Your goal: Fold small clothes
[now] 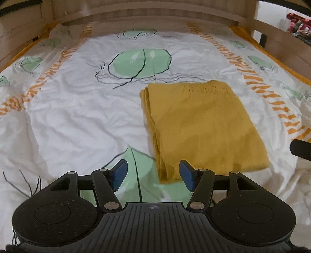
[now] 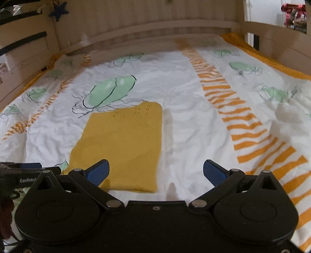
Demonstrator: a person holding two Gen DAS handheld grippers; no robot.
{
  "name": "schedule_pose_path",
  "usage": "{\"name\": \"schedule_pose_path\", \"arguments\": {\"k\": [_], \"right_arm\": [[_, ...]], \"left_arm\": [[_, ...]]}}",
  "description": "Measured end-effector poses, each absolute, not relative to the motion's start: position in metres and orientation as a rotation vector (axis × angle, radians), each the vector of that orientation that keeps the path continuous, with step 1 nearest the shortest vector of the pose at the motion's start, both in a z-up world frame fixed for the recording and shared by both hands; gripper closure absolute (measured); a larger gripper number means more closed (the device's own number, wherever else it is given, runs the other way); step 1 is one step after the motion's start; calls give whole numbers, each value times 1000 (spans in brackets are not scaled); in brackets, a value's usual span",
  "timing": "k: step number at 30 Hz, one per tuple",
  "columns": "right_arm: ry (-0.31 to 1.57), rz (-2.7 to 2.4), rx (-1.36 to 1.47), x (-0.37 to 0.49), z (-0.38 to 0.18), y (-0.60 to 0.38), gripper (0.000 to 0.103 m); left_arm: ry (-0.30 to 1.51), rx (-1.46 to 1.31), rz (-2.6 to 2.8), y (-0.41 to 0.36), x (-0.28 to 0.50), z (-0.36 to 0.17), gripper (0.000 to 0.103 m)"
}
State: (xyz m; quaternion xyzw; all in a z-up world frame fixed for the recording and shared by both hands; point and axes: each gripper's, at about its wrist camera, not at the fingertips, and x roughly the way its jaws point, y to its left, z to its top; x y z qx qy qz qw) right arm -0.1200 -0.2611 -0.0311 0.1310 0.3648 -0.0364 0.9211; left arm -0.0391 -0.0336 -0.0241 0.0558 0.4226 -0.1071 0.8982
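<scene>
A mustard-yellow knitted garment (image 1: pixel 200 126) lies folded into a flat rectangle on the bed, with stacked layers along its left edge. It also shows in the right wrist view (image 2: pixel 124 144). My left gripper (image 1: pixel 153 175) is open and empty, hovering just short of the garment's near left corner. My right gripper (image 2: pixel 155 171) is wide open and empty, above the garment's near right corner; its left finger (image 2: pixel 98 171) overlaps the cloth in the view. Part of the left gripper (image 2: pixel 23 171) shows at the left edge of the right wrist view.
The bed is covered by a wrinkled white sheet (image 1: pixel 77 116) with green leaf prints and orange striped bands (image 2: pixel 252 136). A wooden bed frame (image 1: pixel 147 17) rises at the far end and both sides. Colourful fabric (image 2: pixel 293 15) lies beyond the frame at the far right.
</scene>
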Motion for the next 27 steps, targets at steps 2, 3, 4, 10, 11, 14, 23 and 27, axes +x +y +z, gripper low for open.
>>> {"name": "schedule_pose_path", "arguments": {"k": [2, 3, 4, 10, 11, 14, 23, 27], "right_arm": [[766, -67, 280, -121, -35, -260, 1], [775, -63, 280, -121, -36, -259, 1], [781, -60, 276, -121, -37, -258, 1], [795, -36, 278, -125, -40, -251, 1], [795, -34, 280, -125, -40, -250, 1], [796, -29, 283, -126, -41, -249, 1], [816, -19, 296, -124, -45, -247, 1], [834, -35, 309, -122, -48, -249, 1]], "left_arm": [[881, 111, -215, -32, -43, -25, 46], [885, 107, -213, -31, -44, -26, 46], [891, 105, -214, -30, -44, -27, 46], [905, 103, -213, -28, -49, -29, 46], [905, 101, -214, -28, -50, -29, 46], [905, 101, -215, -28, -50, -28, 46], [921, 100, -223, -32, -55, -30, 46], [922, 98, -221, -33, -56, -29, 46]]}}
